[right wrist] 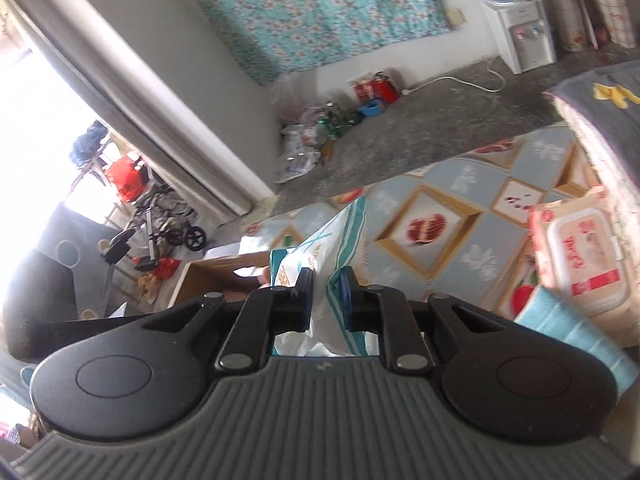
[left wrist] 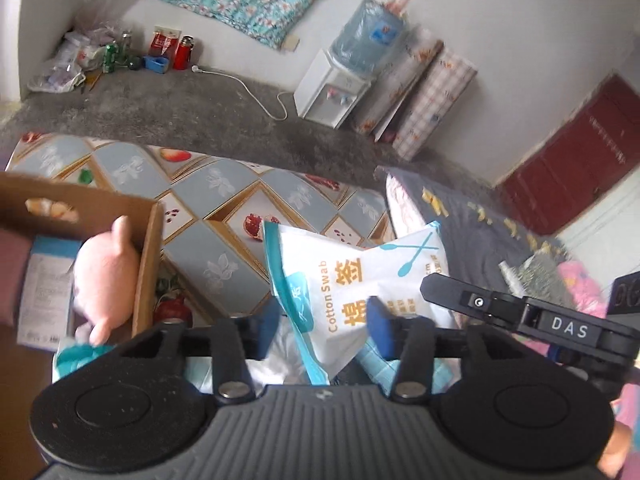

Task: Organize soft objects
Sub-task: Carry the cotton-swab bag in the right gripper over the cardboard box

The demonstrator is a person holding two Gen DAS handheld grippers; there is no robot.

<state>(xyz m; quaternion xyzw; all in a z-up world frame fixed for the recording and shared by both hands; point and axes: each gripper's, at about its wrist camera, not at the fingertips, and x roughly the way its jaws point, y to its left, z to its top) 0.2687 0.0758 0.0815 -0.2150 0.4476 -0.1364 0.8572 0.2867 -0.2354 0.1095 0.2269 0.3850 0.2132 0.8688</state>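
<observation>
The left gripper (left wrist: 326, 320) has its blue fingers (left wrist: 380, 326) spread apart, with the bag of cotton swabs (left wrist: 360, 276) standing in the gap between them; whether either pad presses on the bag cannot be told, and the gap looks too wide for a firm pinch. The bag is white with teal edges and orange lettering, crumpled and tilted, rising up and beyond the fingertips. The right gripper (right wrist: 326, 292) is nearly closed and pinches the same bag (right wrist: 332, 248) by a fold, the plastic bunching up between its blue pads (right wrist: 349, 288) and sticking out ahead of them. From the left wrist view the right gripper's black body (left wrist: 532, 320) reaches in from the right side, its tip beside the bag's far corner. Left of the left fingers sits an open cardboard box (left wrist: 148, 264) holding a pink plush toy (left wrist: 106, 276) and a pale blue packet (left wrist: 44, 288). Beneath and beyond both sets of fingers lies a patterned mat (right wrist: 452, 216) with grey tiles and fruit pictures. To the right of the right fingers a pack of wet wipes (right wrist: 580, 256) lies near a light blue cloth (right wrist: 576, 336). Far ahead, against the wall, stands a water dispenser (left wrist: 336, 84).
</observation>
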